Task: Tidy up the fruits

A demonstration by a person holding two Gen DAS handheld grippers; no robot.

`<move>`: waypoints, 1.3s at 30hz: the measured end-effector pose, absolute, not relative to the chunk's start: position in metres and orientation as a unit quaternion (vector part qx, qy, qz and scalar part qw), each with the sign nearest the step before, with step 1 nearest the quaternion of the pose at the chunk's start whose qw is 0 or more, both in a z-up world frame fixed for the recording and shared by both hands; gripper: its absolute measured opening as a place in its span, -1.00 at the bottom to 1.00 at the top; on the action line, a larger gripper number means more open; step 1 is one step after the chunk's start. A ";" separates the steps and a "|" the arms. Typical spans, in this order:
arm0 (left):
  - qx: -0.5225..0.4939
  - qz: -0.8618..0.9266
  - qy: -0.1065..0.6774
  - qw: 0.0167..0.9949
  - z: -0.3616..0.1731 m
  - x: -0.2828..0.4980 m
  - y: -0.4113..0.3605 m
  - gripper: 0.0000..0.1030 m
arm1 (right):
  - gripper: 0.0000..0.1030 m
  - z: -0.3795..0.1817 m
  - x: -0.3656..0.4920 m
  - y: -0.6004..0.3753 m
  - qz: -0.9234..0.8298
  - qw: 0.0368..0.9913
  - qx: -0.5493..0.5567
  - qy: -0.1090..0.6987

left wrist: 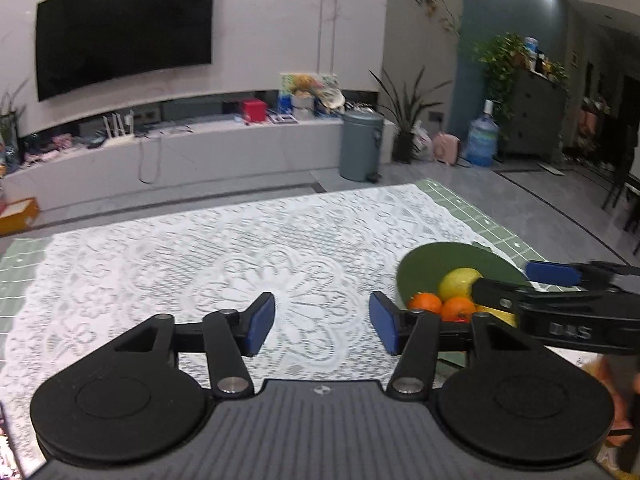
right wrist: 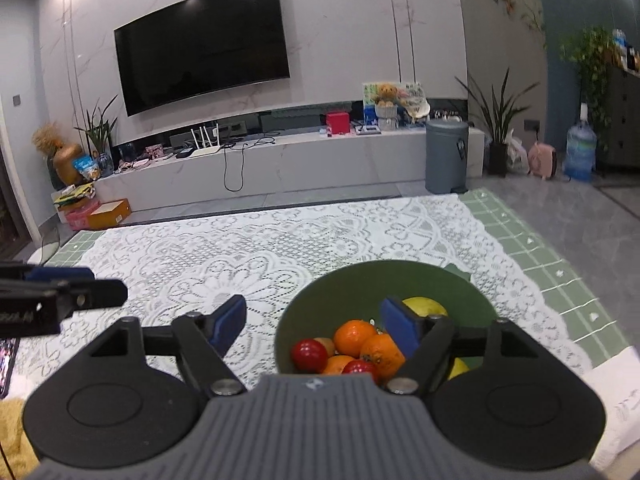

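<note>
A dark green bowl (right wrist: 360, 280) stands on the lace tablecloth (right wrist: 240, 248) and holds oranges (right wrist: 352, 336), red fruits (right wrist: 308, 354), a brownish fruit (right wrist: 326, 345) and yellow fruit (right wrist: 426, 306). My right gripper (right wrist: 312, 326) hovers above the bowl's near left rim, open, with nothing between its blue pads. In the left wrist view the bowl (left wrist: 440, 258) sits at the right with oranges (left wrist: 458, 308) and a yellow fruit (left wrist: 458, 282). My left gripper (left wrist: 322, 322) is open over bare lace, empty. The right gripper (left wrist: 516, 284) reaches in over the bowl. The left gripper (right wrist: 86, 284) shows at the left edge.
A green checked mat (right wrist: 540, 256) lies under the lace cloth. Beyond the table's far edge are a TV (right wrist: 204, 44), a low white cabinet (right wrist: 280, 164), a grey bin (right wrist: 446, 156), potted plants (right wrist: 498, 120) and a water jug (right wrist: 580, 152). An orange box (right wrist: 110, 212) sits on the floor.
</note>
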State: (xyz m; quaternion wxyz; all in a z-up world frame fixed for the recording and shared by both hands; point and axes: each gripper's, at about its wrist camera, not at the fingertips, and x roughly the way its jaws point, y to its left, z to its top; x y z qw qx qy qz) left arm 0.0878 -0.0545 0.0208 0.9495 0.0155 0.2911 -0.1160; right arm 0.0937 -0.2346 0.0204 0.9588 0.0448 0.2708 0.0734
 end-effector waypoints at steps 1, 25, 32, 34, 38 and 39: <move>0.016 -0.112 0.289 0.951 0.022 0.084 -0.052 0.38 | 0.55 0.025 0.086 -0.232 0.072 0.960 0.040 0.268; 0.051 -0.055 0.311 0.947 0.011 0.029 -0.028 0.69 | 0.92 0.047 0.001 -0.178 0.027 0.960 -0.004 0.279; 0.056 -0.054 0.342 0.936 -0.011 0.034 -0.029 0.69 | 0.92 0.030 0.009 -0.179 0.015 0.949 0.000 0.314; 0.057 -0.055 0.348 0.934 -0.014 0.036 -0.030 0.70 | 0.92 0.024 0.012 -0.179 0.013 0.946 0.002 0.323; 0.055 -0.052 0.362 0.929 -0.021 0.041 -0.029 0.69 | 0.92 0.013 0.021 -0.179 0.012 0.938 0.006 0.346; 0.055 -0.051 0.365 0.928 -0.023 0.042 -0.028 0.69 | 0.92 0.011 0.023 -0.179 0.011 0.936 0.005 0.351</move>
